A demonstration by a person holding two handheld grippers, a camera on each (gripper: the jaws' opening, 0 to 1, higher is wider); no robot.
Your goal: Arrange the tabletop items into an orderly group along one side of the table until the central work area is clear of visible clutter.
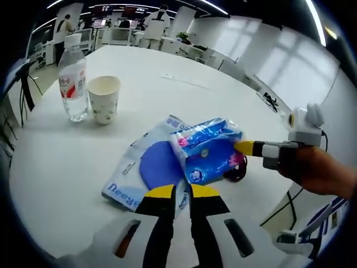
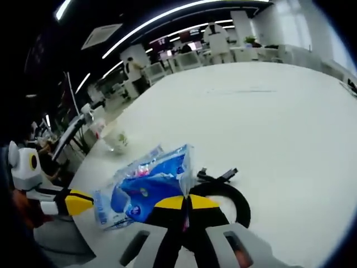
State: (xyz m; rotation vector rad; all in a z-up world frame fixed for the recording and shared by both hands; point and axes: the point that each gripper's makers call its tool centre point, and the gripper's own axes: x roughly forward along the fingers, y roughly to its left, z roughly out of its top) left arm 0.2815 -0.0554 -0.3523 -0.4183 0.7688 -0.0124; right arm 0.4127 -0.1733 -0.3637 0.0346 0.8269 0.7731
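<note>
open-plan office | rows of desks [image 1: 120,34] | ceiling strip lights [image 2: 167,17] | people standing

right gripper [image 2: 185,207] clamped on blue packet [image 2: 148,190]; black cable [image 2: 226,192] beside; paper cup [image 2: 117,140] beyond

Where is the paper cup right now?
In the left gripper view the paper cup stands upright on the white table, at upper left, just right of the water bottle.
</note>
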